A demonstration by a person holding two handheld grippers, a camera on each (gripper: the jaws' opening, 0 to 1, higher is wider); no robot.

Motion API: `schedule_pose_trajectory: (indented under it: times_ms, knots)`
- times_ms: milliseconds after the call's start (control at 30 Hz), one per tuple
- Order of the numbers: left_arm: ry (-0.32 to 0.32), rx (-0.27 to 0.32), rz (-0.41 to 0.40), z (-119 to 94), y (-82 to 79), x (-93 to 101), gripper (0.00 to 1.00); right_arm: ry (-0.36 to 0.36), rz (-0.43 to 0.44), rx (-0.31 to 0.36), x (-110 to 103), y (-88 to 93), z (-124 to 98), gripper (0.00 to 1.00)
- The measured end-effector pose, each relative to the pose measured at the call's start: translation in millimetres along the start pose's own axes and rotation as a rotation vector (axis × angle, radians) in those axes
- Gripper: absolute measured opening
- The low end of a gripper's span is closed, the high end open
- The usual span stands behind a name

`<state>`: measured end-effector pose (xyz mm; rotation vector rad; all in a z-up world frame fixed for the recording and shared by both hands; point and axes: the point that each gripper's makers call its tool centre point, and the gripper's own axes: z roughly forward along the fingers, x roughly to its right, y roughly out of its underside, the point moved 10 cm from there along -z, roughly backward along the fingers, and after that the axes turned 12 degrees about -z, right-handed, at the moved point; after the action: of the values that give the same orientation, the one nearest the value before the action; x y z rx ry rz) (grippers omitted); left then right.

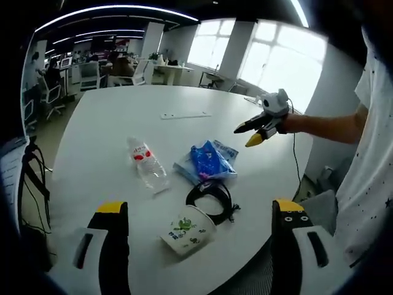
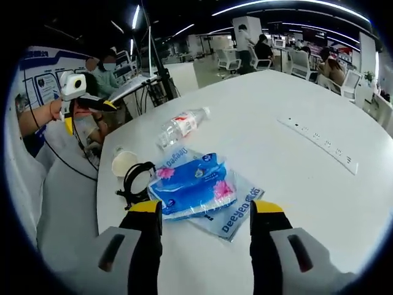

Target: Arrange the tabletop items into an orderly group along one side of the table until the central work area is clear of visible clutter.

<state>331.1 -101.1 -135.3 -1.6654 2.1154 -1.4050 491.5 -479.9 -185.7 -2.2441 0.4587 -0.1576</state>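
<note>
Cup tipped beside cable (bottle near).

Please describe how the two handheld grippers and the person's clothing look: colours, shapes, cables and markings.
Each gripper has two thick black jaws with yellow tips and pale grey panels. The right gripper, seen in the left gripper view, tapers to pointed jaws and trails a thin black cable. The left gripper shows in the right gripper view. The person wears a white short-sleeved shirt with small dark specks.

A big, bright office room

Big windows let in daylight, long lights glow on the dark ceiling, and white chairs stand by desks.
</note>
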Motion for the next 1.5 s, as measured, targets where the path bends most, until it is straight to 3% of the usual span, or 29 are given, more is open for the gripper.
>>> schedule_pose_trajectory:
  times_ms: [900, 1500]
  knots:
    - [-0.014, 0.001, -0.067, 12, 0.6, -16.8, 1.00, -0.062, -0.030, -0.029, 29, -3.1, 54, 0.46]
    - [-0.026, -0.003, -0.091, 16, 3.8, -22.2, 1.00, -0.094, -0.036, -0.031, 39, -2.6, 77, 0.25]
